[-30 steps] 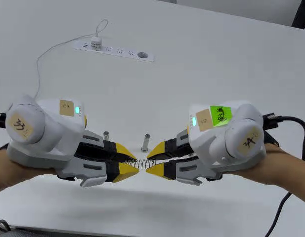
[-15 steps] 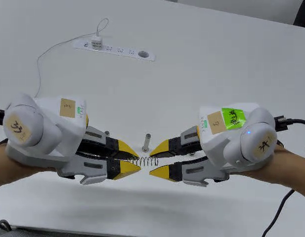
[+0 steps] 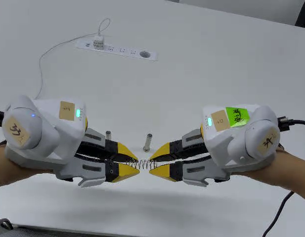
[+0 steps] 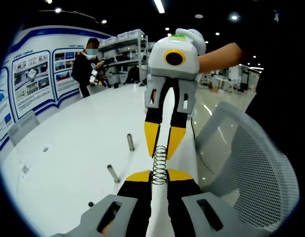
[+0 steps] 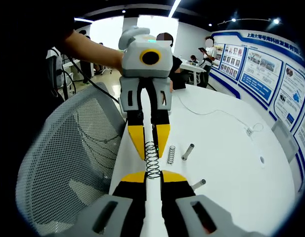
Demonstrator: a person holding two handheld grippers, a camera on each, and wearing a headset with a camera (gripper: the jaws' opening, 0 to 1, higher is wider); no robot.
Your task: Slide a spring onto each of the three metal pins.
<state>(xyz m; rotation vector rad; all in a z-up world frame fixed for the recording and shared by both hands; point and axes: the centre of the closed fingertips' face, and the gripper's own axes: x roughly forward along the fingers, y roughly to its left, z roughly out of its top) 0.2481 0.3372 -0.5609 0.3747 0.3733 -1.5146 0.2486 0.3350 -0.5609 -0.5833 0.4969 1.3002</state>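
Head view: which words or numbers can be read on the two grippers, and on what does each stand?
"33", it seems, handwritten: left cap sticker on the left gripper.
"34", it seems: right cap sticker on the right gripper.
Green sticker, right gripper: handwriting too small to read.
Small tan stickers on both: unreadable.

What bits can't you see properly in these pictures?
Head view: the left gripper hides the base of one pin.
Gripper views: the spring has both ends buried between jaw tips.
Left gripper view: a dark speck, too small to name.
Head view: green sticker writing, too small to read.
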